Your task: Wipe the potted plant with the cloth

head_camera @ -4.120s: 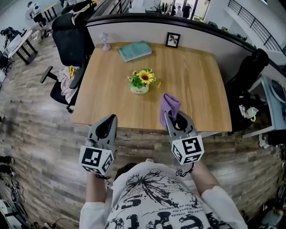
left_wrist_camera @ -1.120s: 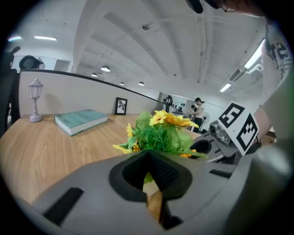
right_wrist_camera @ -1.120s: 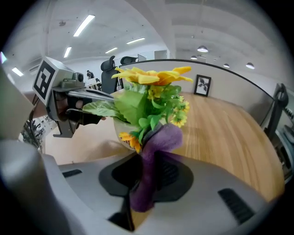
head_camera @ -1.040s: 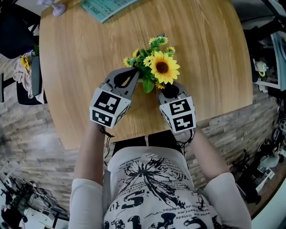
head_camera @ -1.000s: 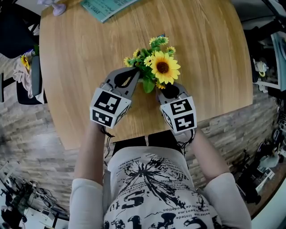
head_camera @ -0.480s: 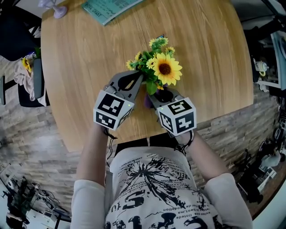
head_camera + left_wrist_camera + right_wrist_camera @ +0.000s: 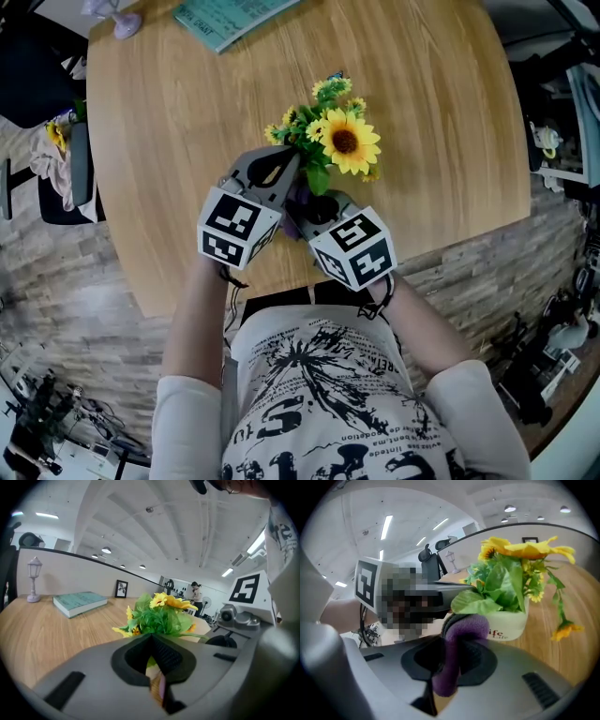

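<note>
The potted plant, a sunflower and small yellow blooms over green leaves, stands mid-table. Its white pot shows in the right gripper view. My left gripper is shut, its tips at the base of the foliage on the plant's left side, and the pot is hidden behind its jaws in the left gripper view. My right gripper is shut on the purple cloth. The cloth's fold lies against the pot's near-left side, under the leaves and close beside the left gripper.
A teal book and a small lamp ornament lie at the far end of the round wooden table. A picture frame stands by the far partition. A black chair is at the left. The table's near edge runs under my hands.
My right gripper has swung left with the cloth, from the pot's near-right side round to its near-left, close to the left gripper. The left gripper has stayed put.
</note>
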`<state>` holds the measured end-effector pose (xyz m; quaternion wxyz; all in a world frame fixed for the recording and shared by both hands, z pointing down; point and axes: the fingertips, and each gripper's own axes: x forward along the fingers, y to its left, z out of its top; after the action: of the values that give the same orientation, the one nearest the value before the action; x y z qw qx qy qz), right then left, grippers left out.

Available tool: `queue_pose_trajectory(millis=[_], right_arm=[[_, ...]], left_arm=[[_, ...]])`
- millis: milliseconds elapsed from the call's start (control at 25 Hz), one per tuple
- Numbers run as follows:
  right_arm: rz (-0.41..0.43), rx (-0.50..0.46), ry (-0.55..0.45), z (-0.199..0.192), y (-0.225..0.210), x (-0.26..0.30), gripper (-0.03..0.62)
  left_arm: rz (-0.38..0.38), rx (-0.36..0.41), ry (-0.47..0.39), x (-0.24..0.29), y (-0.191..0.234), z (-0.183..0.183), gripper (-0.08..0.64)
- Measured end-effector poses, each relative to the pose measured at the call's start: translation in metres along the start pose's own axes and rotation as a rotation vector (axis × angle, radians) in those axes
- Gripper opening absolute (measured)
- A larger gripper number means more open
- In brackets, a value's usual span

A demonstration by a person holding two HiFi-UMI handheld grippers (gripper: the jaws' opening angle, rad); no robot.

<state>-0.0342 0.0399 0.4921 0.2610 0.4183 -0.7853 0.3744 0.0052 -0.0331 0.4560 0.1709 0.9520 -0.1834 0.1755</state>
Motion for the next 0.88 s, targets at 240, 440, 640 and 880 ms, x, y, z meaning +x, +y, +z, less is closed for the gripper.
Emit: queue_pose_trajectory(millis=[240, 440, 640, 880], right_arm=[[-0.019, -0.03, 0.057, -0.015, -0.003, -0.013, 0.077], [-0.135, 0.026, 0.132, -0.035, -0.037, -0.041, 0.077], [-0.247, 0.07, 0.16, -0.041, -0.087, -0.073, 0.078], [-0.332, 0.071, 0.147, -0.027, -0.154, -0.11, 0.077]], left_arm=[[0.034, 0.002, -0.009, -0.001, 0.001, -0.001, 0.005], [0.059, -0.004, 0.003, -0.001, 0.002, -0.003, 0.005], [0.094, -0.012, 0.01, 0.0, 0.003, -0.002, 0.005], [0.152, -0.012, -0.001, 0.001, 0.004, -0.003, 0.005]])
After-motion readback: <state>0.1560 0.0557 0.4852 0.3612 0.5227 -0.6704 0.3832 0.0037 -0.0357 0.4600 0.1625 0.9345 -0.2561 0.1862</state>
